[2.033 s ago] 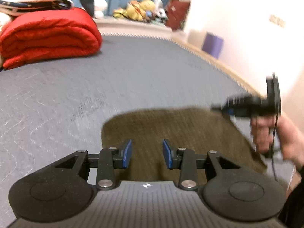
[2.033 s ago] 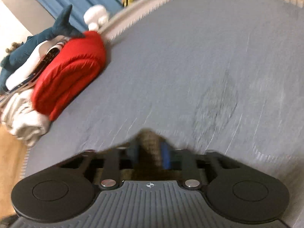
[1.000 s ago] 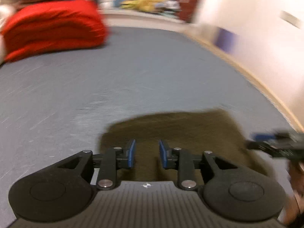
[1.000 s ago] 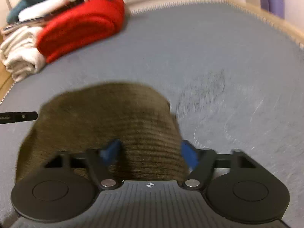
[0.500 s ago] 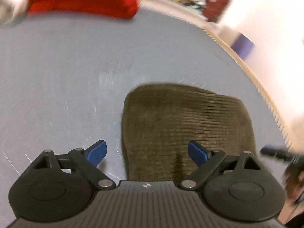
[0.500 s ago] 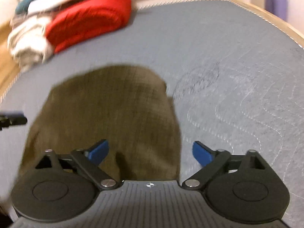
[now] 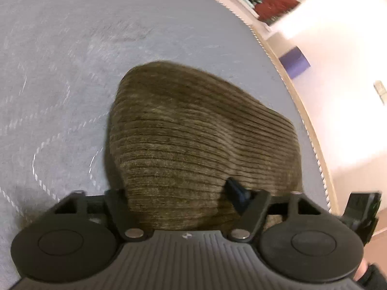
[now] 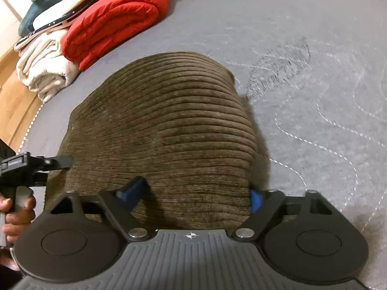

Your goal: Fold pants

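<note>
Our left tongs [image 7: 179,193] are closing with the near left corner of the folded olive-brown corduroy pants [image 7: 193,130] between the fingers; the left finger is hidden behind the cloth and the right blue pad rests on top of it, so we cannot tell whether they pinch yet. Our right tongs [image 8: 193,193] are closing too, straddling the near right corner of the pants [image 8: 164,125], one blue pad on the cloth and the other at its right edge, no firm clamp visible. The pants lie as a rounded bundle on the grey quilted mattress [image 8: 314,48]. Beyond the pants, towards the far left edge of the mattress, sit a rolled red blanket [image 8: 113,21] and a cream folded towel [image 8: 43,67].
</note>
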`<state>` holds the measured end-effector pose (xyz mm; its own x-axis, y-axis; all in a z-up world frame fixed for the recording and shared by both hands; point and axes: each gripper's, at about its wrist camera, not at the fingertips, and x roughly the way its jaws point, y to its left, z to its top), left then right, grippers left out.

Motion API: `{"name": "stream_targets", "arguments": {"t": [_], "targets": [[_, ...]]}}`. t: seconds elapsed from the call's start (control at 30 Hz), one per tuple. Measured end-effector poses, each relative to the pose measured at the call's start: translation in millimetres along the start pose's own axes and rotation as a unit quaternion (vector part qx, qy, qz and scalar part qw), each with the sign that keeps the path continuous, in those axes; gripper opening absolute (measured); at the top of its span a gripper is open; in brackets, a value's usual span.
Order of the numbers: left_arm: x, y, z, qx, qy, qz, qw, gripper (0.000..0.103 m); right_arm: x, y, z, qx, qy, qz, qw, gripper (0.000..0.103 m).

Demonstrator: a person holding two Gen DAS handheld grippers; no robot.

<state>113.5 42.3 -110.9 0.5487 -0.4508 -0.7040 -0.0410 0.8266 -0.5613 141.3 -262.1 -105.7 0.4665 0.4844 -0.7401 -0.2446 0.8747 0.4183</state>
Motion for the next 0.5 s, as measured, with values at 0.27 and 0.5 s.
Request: {"name": "stream_targets", "arguments": {"t": [0.27, 0.5], "targets": [[-54.5, -16.5, 27.8, 0.046, -0.1, 0.004, 0.9939, 0.041, -29.5, 26.6, 27.1, -0.025, -0.08, 0.045, 0.995, 0.039], [-85.6, 7.3, 46.2, 0.005, -0.181, 0.027, 0.9831, 0.071, -21.3, 79.4, 73.7, -0.087, -0.161, 0.07, 0.981, 0.044]]}}
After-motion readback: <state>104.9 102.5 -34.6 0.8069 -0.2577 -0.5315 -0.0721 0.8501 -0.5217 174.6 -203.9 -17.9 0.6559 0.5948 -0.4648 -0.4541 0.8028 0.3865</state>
